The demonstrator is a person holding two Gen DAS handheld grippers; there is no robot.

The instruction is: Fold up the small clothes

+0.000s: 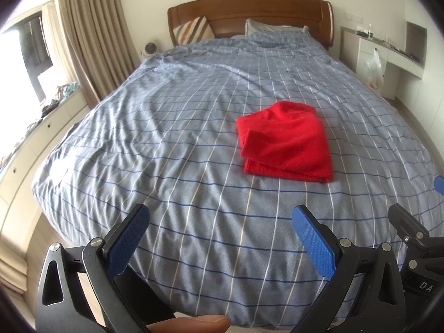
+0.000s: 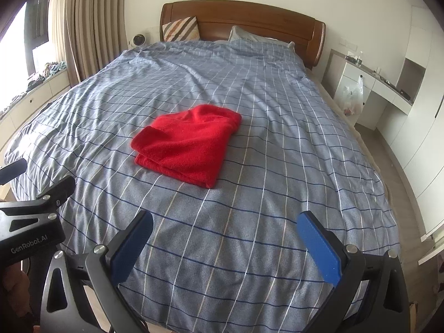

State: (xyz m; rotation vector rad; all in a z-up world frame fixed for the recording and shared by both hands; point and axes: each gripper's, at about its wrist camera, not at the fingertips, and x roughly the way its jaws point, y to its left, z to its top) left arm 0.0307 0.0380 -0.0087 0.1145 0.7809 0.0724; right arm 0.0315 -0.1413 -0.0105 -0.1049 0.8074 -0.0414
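A red garment (image 1: pixel 285 143) lies folded into a thick rectangle on the blue checked bed cover (image 1: pixel 166 138). In the right wrist view it (image 2: pixel 188 145) lies ahead and to the left. My left gripper (image 1: pixel 220 216) is open and empty, held near the foot of the bed, well short of the garment. My right gripper (image 2: pixel 224 220) is open and empty too, also back from the garment. Part of the right gripper shows at the right edge of the left wrist view (image 1: pixel 413 238), and part of the left gripper at the left of the right wrist view (image 2: pixel 33 216).
A wooden headboard (image 1: pixel 249 14) with a striped cushion (image 1: pixel 193 30) and a pillow (image 1: pixel 266 26) stands at the far end. Curtains (image 1: pixel 91 33) and a window bench with clutter (image 1: pixel 52 105) lie left. A white desk (image 2: pixel 369 88) with a plastic bag (image 2: pixel 352 97) stands right.
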